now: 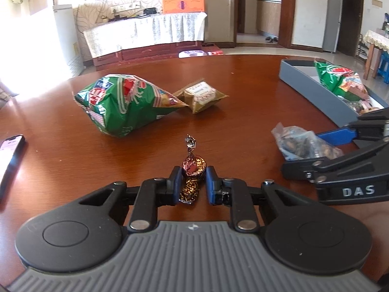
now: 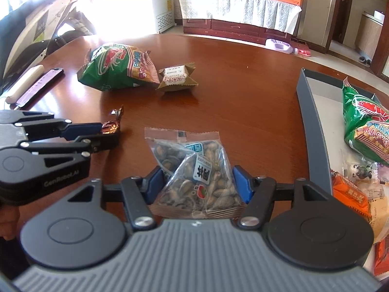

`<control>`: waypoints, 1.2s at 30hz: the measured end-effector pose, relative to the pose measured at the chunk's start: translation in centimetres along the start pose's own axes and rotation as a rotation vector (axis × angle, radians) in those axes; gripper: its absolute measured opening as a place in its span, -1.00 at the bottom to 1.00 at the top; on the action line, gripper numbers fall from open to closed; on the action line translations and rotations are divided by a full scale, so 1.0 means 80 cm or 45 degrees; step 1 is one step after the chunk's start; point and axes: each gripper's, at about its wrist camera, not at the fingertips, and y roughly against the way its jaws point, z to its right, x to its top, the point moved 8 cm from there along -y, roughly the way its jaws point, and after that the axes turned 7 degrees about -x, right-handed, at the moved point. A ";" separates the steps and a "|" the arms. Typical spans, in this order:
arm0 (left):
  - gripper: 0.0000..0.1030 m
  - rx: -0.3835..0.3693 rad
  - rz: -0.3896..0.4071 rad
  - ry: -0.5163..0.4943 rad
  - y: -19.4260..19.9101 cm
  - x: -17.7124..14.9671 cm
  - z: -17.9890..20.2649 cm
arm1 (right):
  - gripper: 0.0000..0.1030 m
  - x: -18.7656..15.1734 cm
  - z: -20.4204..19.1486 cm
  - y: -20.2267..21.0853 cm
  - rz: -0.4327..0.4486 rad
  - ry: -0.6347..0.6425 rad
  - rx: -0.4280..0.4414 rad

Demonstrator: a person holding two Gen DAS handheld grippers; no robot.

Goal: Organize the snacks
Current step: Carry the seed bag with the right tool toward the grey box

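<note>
- Foil-wrapped candy sits low centre of the left wrist view, nipped between the blue pads of the left gripper, jaws nearly closed; only the round middle is caught, so it could squirt out on lifting
- Clear seed packet fills the lower centre of the right wrist view, the right gripper half-closed against its sides; slack film might slide free
- Grey box, at right, already holds snacks
- Green cracker bag and gold pastry packet wait mid-frame on the wooden table

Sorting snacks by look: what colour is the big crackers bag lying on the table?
Mainly green, with red and white print; the big crackers bag shows best in the left wrist view.
</note>
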 end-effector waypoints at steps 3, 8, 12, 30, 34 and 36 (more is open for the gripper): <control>-0.52 0.020 0.003 0.006 0.000 0.001 -0.004 | 0.26 0.002 0.000 0.005 0.019 -0.013 0.009; -0.52 0.048 0.007 0.006 -0.002 0.002 -0.006 | 0.26 0.003 0.002 0.013 0.040 -0.014 0.015; -0.52 0.073 0.012 -0.005 -0.003 0.003 -0.006 | 0.26 0.005 0.006 0.021 0.066 -0.018 0.011; -0.51 0.057 0.010 -0.102 -0.013 0.009 0.036 | 0.26 0.015 0.021 0.047 0.150 -0.046 0.006; -0.51 0.049 0.017 -0.096 -0.012 0.013 0.043 | 0.26 0.016 0.026 0.052 0.165 -0.059 0.002; -0.51 0.043 0.028 -0.095 -0.011 0.017 0.047 | 0.25 0.017 0.029 0.056 0.175 -0.064 0.001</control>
